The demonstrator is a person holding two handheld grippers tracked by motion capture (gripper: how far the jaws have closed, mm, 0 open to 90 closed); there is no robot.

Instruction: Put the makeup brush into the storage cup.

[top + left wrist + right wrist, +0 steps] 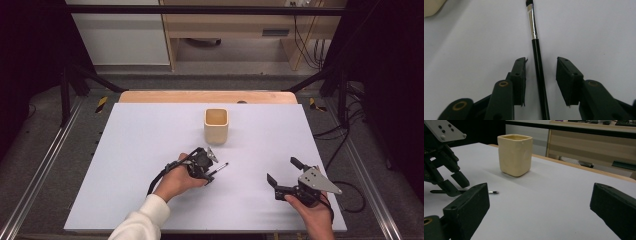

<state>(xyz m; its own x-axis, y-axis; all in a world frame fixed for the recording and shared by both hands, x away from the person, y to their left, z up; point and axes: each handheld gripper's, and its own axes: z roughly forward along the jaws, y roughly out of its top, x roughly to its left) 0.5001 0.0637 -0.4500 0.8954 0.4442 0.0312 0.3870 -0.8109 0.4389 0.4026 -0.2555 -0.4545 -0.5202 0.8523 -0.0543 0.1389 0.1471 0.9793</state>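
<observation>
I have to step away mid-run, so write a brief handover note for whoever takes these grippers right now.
Left gripper: jaws straddle the black brush lying flat on the table, pads not yet touching it.
Right gripper: open, empty, apart at the table's right.
Cream cup: upright, empty as far as can be seen, beyond the brush.
Done: left gripper lined up.
Left: probably grip and lift the brush, perhaps into the cup.
</observation>
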